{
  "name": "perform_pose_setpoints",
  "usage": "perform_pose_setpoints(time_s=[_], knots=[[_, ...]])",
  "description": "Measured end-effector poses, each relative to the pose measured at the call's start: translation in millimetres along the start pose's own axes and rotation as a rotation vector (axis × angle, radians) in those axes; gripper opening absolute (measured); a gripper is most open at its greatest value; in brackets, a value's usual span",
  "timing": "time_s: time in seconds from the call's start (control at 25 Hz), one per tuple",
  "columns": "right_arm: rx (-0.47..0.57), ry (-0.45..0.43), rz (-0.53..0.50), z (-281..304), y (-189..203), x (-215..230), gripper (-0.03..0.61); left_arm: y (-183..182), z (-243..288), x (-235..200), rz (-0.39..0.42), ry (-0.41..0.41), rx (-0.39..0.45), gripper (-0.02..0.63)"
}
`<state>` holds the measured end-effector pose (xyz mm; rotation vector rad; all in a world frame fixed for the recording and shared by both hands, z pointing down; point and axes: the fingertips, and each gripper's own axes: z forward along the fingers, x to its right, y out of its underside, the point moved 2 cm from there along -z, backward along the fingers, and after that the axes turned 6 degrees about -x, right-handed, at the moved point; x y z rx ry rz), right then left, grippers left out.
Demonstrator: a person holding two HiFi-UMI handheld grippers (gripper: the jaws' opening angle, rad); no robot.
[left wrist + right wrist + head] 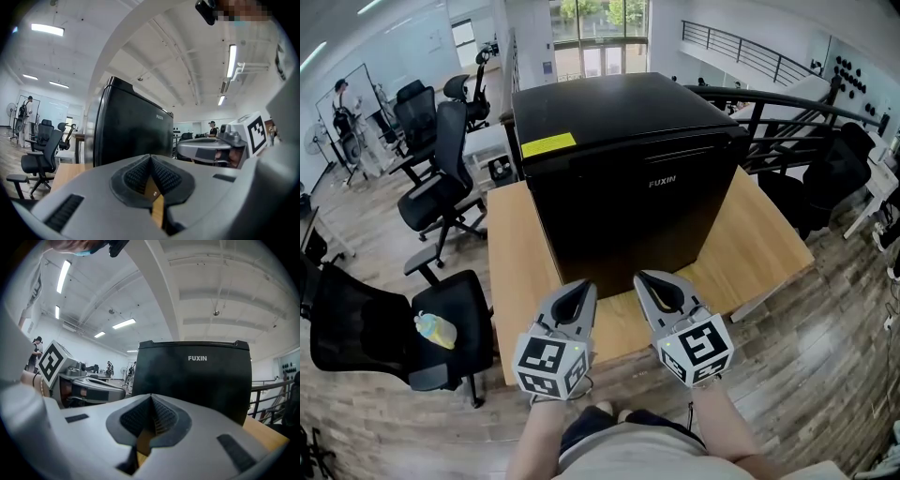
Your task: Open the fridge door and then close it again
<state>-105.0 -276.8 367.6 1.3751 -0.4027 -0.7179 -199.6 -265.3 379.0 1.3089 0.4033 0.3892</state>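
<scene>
Fridge (581, 117) on the worktop (516, 281) looks heavy and rigid, its slick door (637, 211) likely best hooked at the top groove (675, 152); left tool (578, 287) and right tool (649, 279) hover clenched, empty.

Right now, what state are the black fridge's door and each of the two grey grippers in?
Black box-shaped fridge: door closed, standing on the light wooden table.
Grey left gripper: jaws shut, empty, not touching the fridge.
Grey right gripper: jaws shut, empty, not touching the fridge.
</scene>
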Motion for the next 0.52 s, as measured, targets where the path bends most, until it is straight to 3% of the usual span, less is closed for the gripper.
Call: perform_pose_setpoints(time_s=[0.52], knots=[[-0.029,0.014,0.004,8.2,7.5,-1.3,-0.002,8.9,4.2,-4.9,-0.026,0.017,-0.016,0.006]])
